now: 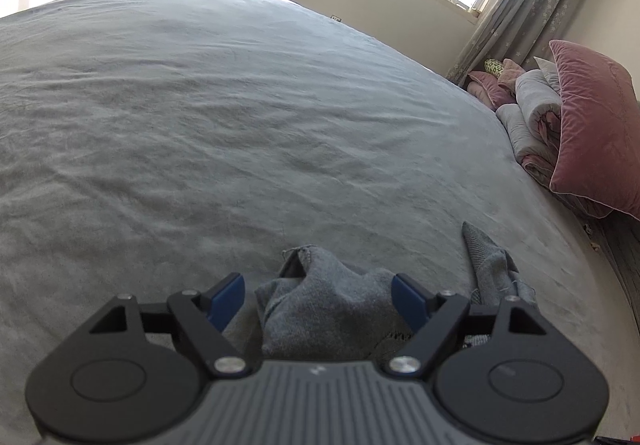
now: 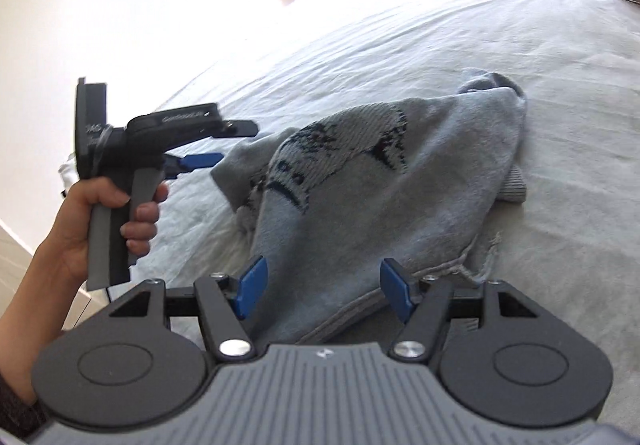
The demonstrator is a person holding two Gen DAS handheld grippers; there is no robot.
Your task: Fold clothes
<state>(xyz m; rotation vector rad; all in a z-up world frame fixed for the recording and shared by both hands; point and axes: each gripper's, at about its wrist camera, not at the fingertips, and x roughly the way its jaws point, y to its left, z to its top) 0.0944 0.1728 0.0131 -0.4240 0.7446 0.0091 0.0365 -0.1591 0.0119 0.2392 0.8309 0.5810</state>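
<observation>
One grey sweater [image 2: 360, 205] is lying on one bed [image 1: 240, 125]. Two tools are showing: left tool [image 1: 319, 295], right tool [image 2: 324, 287]. One hand [image 2: 100, 221] is showing.

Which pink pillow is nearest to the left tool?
The large pink velvet pillow, which leans against the folded grey quilt. The smaller pink pillow lies farther back, by the curtain.

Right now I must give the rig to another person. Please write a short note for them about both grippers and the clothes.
Left gripper: open, fingers either side of a raised bunch of the grey sweater, nothing clamped.
Right gripper: open, low over the sweater's near hem, not holding.
Sweater: crumpled in a heap on the bed, patterned side up.
Done: no fold visible.
Left: grasp, spread flat, then fold.
</observation>
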